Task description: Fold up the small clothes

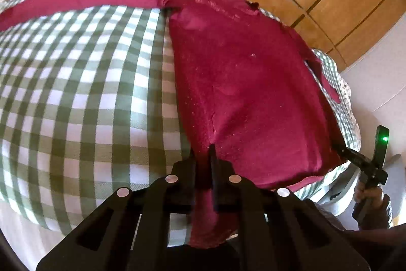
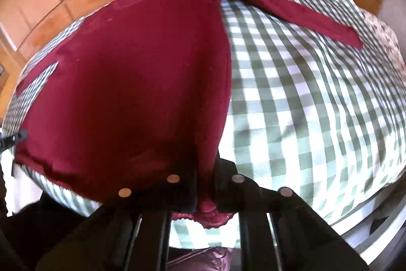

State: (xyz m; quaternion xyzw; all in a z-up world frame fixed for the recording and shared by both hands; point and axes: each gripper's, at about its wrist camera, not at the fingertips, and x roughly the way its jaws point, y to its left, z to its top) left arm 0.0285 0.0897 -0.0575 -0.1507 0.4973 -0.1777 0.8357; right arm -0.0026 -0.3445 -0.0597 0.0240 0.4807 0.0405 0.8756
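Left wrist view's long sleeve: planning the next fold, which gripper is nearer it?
Left. The left gripper clamps the shirt hem on the side of that sleeve; the right gripper clamps the opposite hem corner.

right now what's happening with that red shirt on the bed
A person holds a gripper in each hand and is working on a dark red long-sleeved top spread on a green and white checked bedcover. The left gripper is shut on the top's near hem at one corner, and the right gripper is shut on the hem at the other corner. Both sleeves lie stretched out to the sides, one sleeve reaching far across the cover. No fold has been made yet.
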